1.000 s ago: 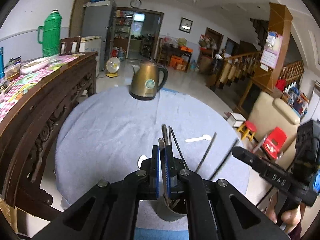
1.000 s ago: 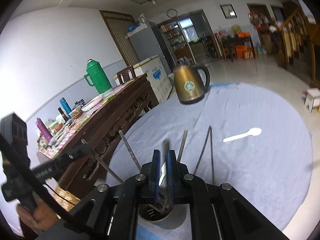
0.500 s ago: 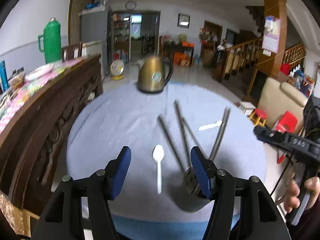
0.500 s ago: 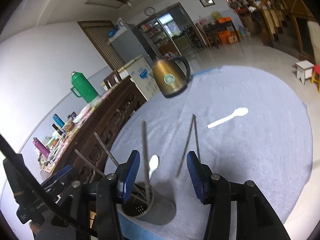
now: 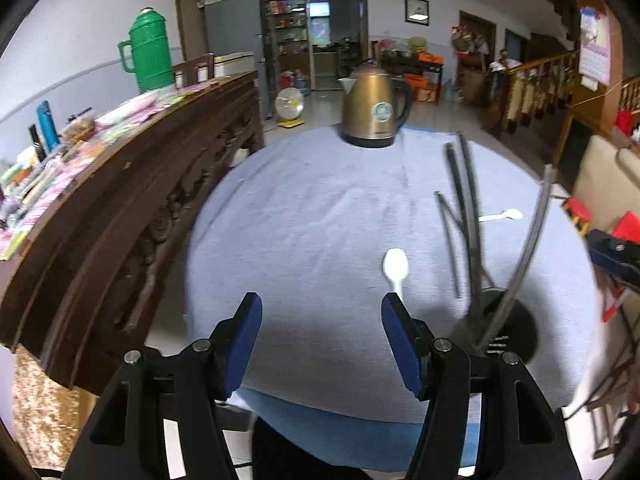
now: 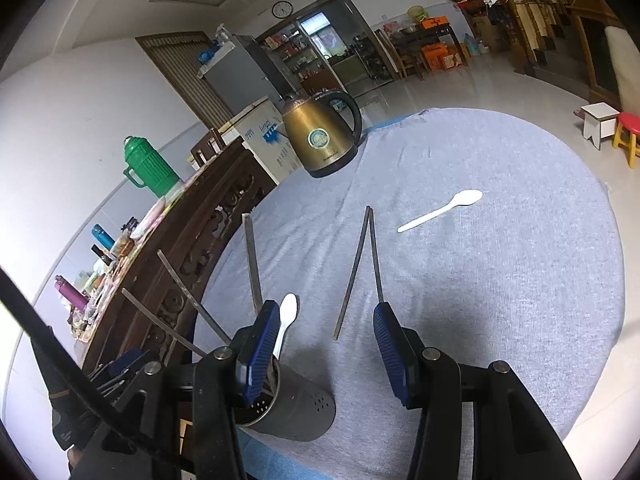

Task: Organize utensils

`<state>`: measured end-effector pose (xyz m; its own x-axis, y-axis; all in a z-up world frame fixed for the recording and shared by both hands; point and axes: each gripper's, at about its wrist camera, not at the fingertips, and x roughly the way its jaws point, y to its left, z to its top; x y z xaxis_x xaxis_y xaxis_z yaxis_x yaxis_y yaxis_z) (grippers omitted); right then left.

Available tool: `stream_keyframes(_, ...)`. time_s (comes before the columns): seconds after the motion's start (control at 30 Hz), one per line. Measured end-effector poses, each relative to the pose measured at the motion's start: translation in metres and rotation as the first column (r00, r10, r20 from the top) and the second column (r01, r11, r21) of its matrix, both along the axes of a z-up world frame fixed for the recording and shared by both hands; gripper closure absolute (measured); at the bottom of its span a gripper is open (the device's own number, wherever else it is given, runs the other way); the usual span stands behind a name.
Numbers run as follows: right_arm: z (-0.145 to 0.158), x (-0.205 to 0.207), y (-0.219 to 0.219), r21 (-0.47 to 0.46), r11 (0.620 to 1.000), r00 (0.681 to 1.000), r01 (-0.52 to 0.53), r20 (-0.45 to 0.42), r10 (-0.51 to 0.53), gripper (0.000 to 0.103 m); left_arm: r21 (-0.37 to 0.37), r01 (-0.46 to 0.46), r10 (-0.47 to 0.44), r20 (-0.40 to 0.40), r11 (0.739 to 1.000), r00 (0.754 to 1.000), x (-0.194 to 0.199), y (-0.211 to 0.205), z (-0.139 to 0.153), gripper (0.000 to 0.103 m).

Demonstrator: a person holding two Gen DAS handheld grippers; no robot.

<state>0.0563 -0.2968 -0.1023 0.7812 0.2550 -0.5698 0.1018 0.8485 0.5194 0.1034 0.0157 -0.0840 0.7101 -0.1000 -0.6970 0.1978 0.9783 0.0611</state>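
Both hand-held grippers — left (image 5: 321, 338), right (image 6: 325, 346) — have gone from pressed together to spread wide and empty, chopsticks (image 5: 516, 264) released into the holder (image 6: 294, 410). Two white spoons (image 6: 442, 211) remain on the table (image 6: 500, 280) — likely next.

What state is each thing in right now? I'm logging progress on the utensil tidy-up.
left gripper: open, empty.
right gripper: open, empty.
utensil holder: upright, holding several chopsticks.
near white spoon: flat on the cloth, beside the holder.
far white spoon: flat on the cloth, apart from the holder.
chopstick pair: loose on the cloth.
kettle: upright, lid shut.
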Motion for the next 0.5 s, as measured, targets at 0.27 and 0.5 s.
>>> stream_keyframes(0.27,-0.007,0.006,0.003,-0.003,1.000,1.000,0.002,-0.026,-0.002,0.042,0.142,-0.121,0.123,-0.003,0.982,0.992,0.017,0.014,-0.014,0.040)
stream_keyframes(0.5,-0.009,0.009,0.001,-0.007,1.000,0.999,0.012,-0.040,-0.012,0.042,0.161,-0.207,0.211,-0.009,0.965,0.977,0.029,0.036,-0.015,0.040)
